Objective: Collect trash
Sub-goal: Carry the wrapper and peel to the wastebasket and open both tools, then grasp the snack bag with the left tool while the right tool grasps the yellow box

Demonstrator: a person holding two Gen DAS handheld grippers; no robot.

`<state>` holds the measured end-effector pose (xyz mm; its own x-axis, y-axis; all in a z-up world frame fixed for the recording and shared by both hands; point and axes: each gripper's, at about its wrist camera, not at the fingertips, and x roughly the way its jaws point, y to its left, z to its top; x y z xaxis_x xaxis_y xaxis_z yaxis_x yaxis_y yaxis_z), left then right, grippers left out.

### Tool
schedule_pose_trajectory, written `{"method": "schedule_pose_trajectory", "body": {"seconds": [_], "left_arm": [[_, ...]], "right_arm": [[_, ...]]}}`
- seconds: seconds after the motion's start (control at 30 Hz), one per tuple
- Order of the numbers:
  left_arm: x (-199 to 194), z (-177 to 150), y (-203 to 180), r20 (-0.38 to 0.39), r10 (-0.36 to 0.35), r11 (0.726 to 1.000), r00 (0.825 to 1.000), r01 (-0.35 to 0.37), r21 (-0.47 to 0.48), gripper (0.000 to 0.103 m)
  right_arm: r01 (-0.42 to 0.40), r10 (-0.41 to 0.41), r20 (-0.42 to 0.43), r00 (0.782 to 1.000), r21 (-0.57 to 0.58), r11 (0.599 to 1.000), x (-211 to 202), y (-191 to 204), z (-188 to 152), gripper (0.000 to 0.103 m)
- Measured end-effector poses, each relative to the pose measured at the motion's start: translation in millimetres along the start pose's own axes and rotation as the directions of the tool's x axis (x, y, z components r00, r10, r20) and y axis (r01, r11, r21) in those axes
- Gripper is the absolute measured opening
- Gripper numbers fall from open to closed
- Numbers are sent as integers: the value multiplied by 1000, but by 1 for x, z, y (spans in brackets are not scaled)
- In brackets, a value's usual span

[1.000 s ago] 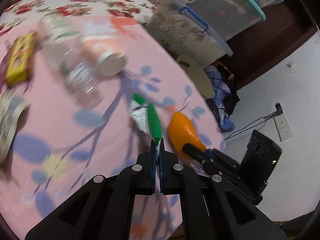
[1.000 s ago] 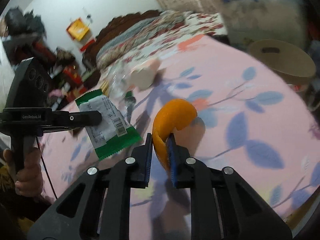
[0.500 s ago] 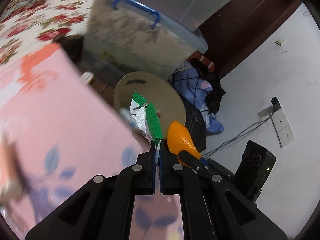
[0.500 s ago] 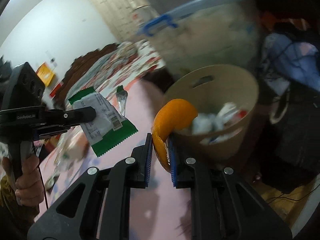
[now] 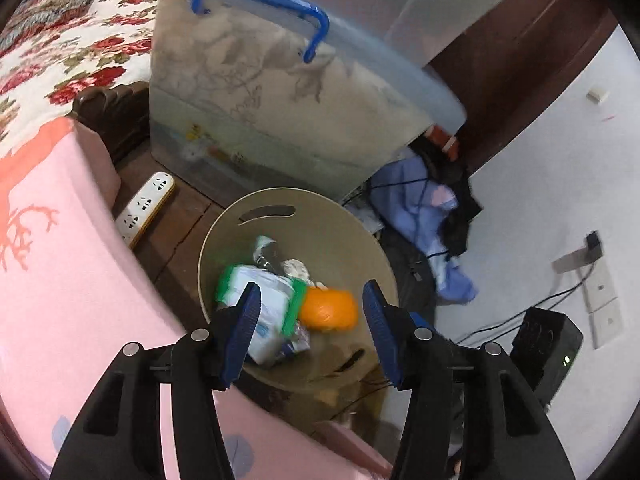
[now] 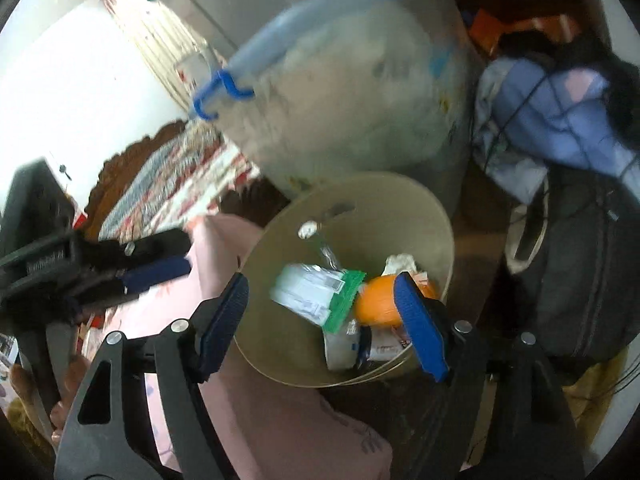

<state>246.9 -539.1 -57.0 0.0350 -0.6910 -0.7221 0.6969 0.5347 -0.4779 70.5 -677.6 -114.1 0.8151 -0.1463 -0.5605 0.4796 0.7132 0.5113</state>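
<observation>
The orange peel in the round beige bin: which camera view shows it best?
The left wrist view shows it best: the orange peel lies unobstructed in the round beige bin, beside the green-and-white wrapper. In the right wrist view, the right hand-held gripper, which is open, has one blue finger hiding part of the peel.

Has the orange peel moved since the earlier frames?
Yes. The orange peel left the right gripper, whose jaws are now open, and lies in the tan bin.
</observation>
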Motion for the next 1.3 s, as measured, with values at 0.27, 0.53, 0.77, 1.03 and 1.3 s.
{"method": "schedule_pose_trajectory", "body": {"seconds": [0.27,0.53,0.77,1.03,1.3], "left_arm": [[-95,-64,22,104,-107,992,989,114,-60,50],[-205,-175,34,169,-82,997,982,82,11,50],[-277,-258,89,191,77,996,979,-68,-54,52],[-322,-286,159,213,527,850,823,-511,-126,79],[-289,-294,223,89,615,779,783,-587,-221,54]], "right_arm": [[-131,130,12,991,39,991,-32,26,-21,76],[-286,286,-97,953,5,958,-44,93,-69,75],[-394,361,-250,898,-95,914,-40,177,-127,74],[-489,370,-457,809,-174,855,-20,266,-209,73],[-500,318,-518,794,-261,826,-21,313,-235,73]]}}
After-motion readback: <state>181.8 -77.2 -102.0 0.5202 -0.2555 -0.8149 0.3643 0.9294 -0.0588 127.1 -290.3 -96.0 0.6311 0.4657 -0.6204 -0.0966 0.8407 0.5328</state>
